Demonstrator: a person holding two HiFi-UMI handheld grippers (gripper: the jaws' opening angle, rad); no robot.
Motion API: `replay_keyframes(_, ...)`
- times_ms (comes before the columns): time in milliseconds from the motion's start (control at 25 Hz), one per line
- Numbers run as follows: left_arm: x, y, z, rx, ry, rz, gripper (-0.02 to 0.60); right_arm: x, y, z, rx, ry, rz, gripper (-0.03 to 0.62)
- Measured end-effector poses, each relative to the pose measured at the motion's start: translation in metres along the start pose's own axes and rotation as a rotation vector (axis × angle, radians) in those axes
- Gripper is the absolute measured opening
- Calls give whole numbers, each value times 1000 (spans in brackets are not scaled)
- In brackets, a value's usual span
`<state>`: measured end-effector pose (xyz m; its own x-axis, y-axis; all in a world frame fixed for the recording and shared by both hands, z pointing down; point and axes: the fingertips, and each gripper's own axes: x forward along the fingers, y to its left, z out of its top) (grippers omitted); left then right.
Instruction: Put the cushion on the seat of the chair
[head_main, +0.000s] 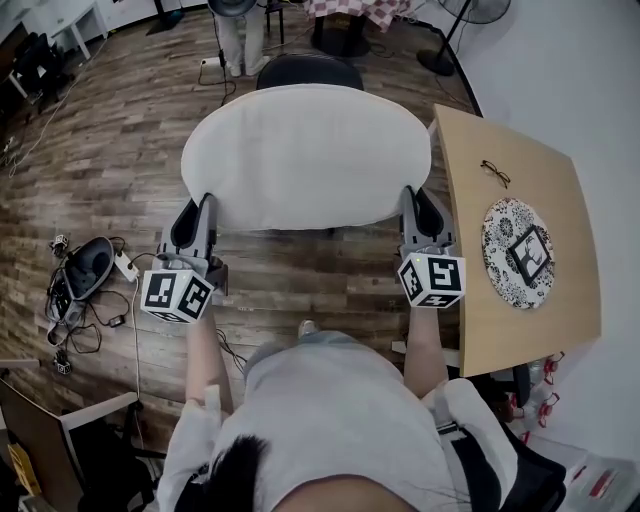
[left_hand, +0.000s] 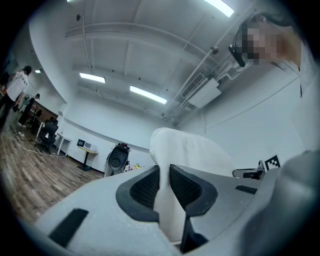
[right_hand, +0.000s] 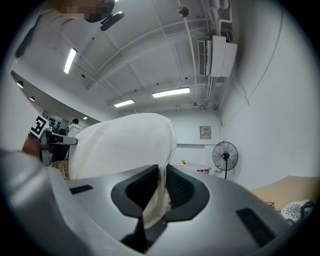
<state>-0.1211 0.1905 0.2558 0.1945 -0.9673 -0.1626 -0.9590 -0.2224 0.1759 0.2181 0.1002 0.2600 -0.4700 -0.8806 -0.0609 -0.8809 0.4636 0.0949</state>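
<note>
A broad white oval cushion (head_main: 306, 155) hangs level between my two grippers, out in front of the person. My left gripper (head_main: 204, 213) is shut on its left edge, my right gripper (head_main: 416, 205) on its right edge. In the left gripper view the cushion (left_hand: 192, 150) rises from between the black pads (left_hand: 145, 189) as a white fold. In the right gripper view the cushion (right_hand: 125, 145) is pinched between the pads (right_hand: 181, 189) the same way. The black chair (head_main: 308, 70) stands just beyond the cushion, which hides all but its top edge.
A light wooden table (head_main: 520, 240) stands at the right, with glasses (head_main: 495, 172) and a patterned round plate (head_main: 516, 251) on it. Cables and a dark device (head_main: 82, 270) lie on the wooden floor at left. A person's legs (head_main: 240, 40) and a fan stand (head_main: 445, 40) are at the far end.
</note>
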Motion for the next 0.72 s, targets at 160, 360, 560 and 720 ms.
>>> replay_keyframes(160, 19, 1, -7, -4, 7, 5, 63, 17, -14, -4, 3, 1, 4, 38)
replay_keyframes(360, 41, 13, -16, -10, 28, 4, 61, 36, -19, -17, 21, 23, -3, 38)
replay_keyframes(560, 77, 26, -27, -19, 43, -14, 62, 64, -32, -26, 24, 36, -25, 38)
replay_keyframes(720, 112, 43, -31, -29, 46, -38, 61, 95, -39, -29, 20, 41, -54, 38)
